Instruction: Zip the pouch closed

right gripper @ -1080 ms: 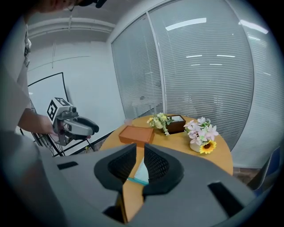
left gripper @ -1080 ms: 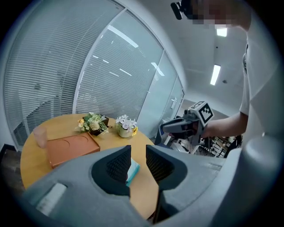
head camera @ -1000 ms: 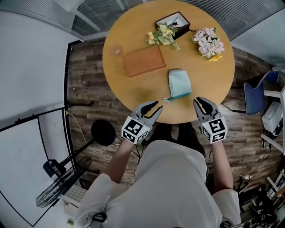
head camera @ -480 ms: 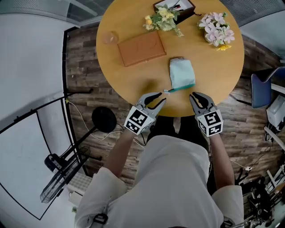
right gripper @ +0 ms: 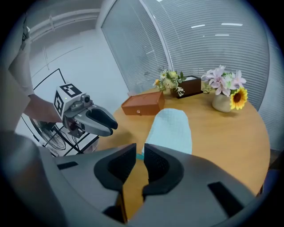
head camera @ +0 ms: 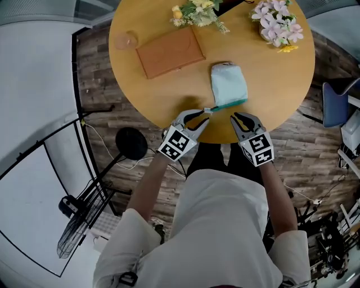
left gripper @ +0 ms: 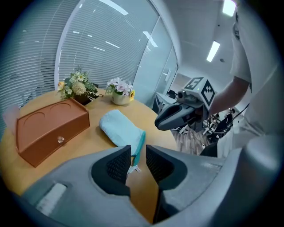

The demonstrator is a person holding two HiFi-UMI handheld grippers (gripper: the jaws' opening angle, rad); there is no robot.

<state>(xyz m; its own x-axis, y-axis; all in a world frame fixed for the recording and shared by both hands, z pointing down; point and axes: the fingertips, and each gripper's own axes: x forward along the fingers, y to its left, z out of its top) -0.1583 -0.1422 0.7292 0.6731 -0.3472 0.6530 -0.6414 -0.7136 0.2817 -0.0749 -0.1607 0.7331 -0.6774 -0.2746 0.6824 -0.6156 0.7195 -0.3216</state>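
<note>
Since the earlier frame both grippers have closed in on the pouch [head camera: 228,84]. It lies flat on the tabletop [head camera: 275,84], upper centre of the head view, teal zip edge toward the person.

Left gripper [head camera: 201,116]: jaws slightly apart, empty, zip pull [head camera: 209,110] just beyond its tips.

Right gripper [head camera: 241,117]: jaws narrowly apart, empty, just below the pouch's lower right corner.

Judgement: pinch the pull squarely with the left, pin the fabric with the right, then draw straight along the zip line without lifting.

Top edge crops the yellow flowers [head camera: 194,11]; the pouch [head camera: 228,84] zip seems indistinct.
</note>
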